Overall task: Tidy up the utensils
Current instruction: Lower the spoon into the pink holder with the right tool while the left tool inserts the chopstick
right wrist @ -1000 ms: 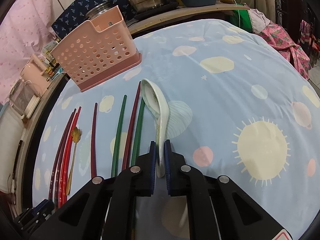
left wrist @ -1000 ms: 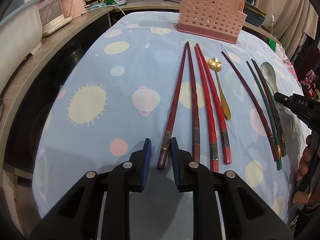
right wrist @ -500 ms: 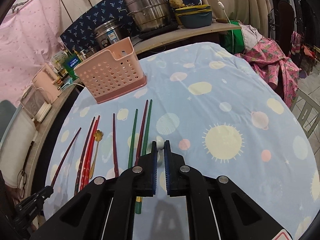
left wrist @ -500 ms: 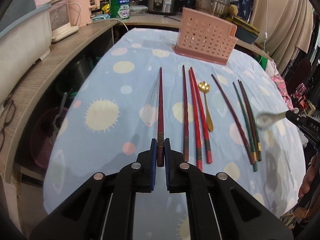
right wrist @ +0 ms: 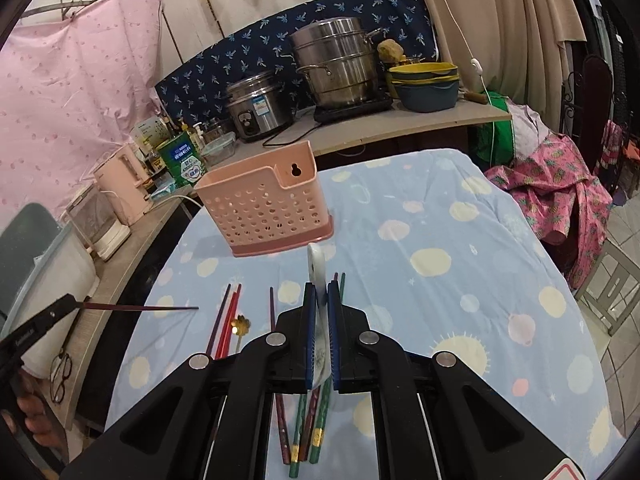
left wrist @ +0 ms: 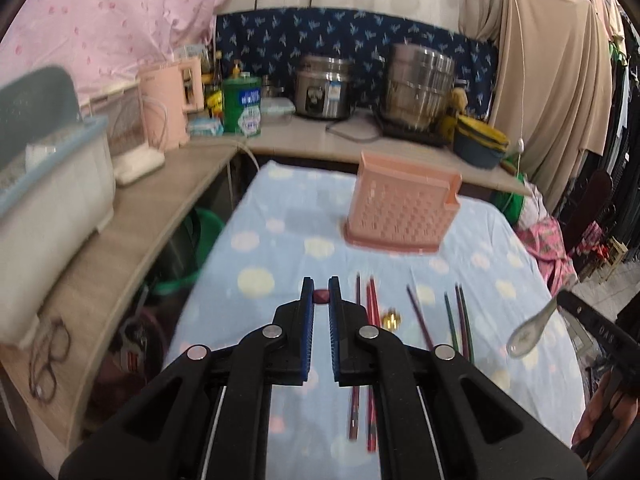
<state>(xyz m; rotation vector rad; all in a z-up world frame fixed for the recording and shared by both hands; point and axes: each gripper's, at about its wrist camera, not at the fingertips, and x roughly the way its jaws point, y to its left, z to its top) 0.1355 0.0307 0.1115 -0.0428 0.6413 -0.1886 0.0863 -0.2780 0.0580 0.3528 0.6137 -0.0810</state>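
Chopstick length shows from right only.

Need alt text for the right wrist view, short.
Right claw grips a white spoon above a blue spotted tablecloth, facing a pink basket. Chopsticks lie below; the left claw at far left holds one chopstick level.

Left wrist view's smeared: pink perforated plastic basket is blurry, and the dark red chopstick shows only its end between tongs.
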